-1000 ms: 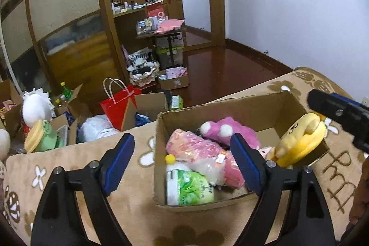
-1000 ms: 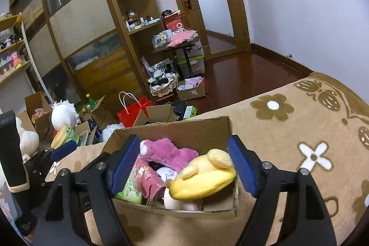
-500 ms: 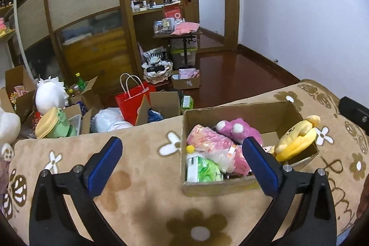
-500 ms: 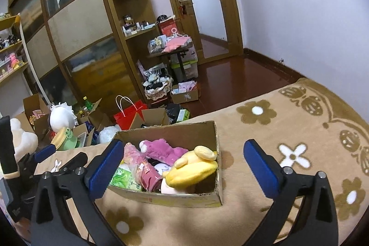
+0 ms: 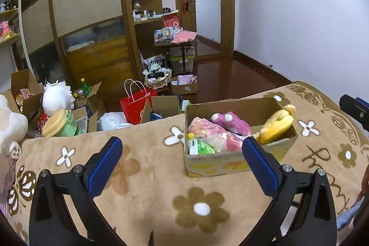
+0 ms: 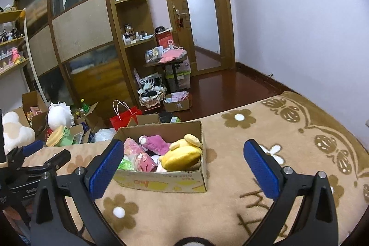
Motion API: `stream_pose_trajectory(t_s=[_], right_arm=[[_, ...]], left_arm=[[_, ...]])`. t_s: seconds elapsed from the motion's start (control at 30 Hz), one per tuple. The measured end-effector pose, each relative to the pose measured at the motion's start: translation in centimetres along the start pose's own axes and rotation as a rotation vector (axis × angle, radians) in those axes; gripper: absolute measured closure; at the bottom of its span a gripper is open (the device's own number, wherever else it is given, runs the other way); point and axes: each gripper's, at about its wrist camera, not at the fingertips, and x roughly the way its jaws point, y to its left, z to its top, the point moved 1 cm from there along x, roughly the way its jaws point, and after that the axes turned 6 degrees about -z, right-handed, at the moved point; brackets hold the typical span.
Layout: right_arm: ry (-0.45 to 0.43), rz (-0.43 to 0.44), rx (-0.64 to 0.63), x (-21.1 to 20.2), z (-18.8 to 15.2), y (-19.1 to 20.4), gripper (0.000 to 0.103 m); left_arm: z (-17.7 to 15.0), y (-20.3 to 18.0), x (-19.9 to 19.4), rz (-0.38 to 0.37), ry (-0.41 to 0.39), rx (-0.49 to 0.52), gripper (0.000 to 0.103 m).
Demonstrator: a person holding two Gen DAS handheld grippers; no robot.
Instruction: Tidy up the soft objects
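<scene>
A cardboard box [image 5: 230, 161] [image 6: 161, 183] stands on the tan flowered blanket [image 5: 147, 176] [image 6: 253, 153]. It holds a yellow plush [image 5: 275, 125] [image 6: 182, 155], a magenta plush [image 5: 233, 122] [image 6: 154, 144], pink bagged soft items [image 5: 207, 130] [image 6: 138, 155] and a green pack [image 5: 201, 148]. My left gripper [image 5: 182, 166] is open and empty, above the blanket in front of the box. My right gripper [image 6: 184, 167] is open and empty, also back from the box. The left gripper shows at the right wrist view's left edge [image 6: 34, 153].
Beyond the blanket's far edge the floor holds a red bag [image 5: 136, 104], open cartons, a white plush [image 5: 56, 99] and a green-and-yellow toy [image 5: 61, 125]. A wardrobe [image 5: 87, 27], a cluttered small table [image 5: 177, 42] and a door [image 5: 205, 8] stand behind.
Both grippers have pulled back and up from the box, which now looks smaller and farther. The yellow plush stays lying in the box. Both stay open.
</scene>
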Motion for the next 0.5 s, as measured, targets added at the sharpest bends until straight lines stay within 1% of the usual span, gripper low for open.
stream_pose_trajectory(t_s=[0.23, 0.33, 0.5], right_arm=[[-0.052, -0.033, -0.01, -2.7, -1.0, -0.2, 0.0], [-0.069, -0.042, -0.009, -3.3, -1.6, -0.5, 0.0], [-0.105, -0.06, 0.002, -3.9, -2.9, -1.3, 0.0]], left_arm=[[-1.6, -1.2, -3.6, -0.008, -0.065, 0.041, 0.0], [-2.3, -1.7, -4.5, -0.002, -0.097, 0.057, 0.0], [-3.3, -1.9, -4.9, -0.009, -0.12, 0.062, 0.0]])
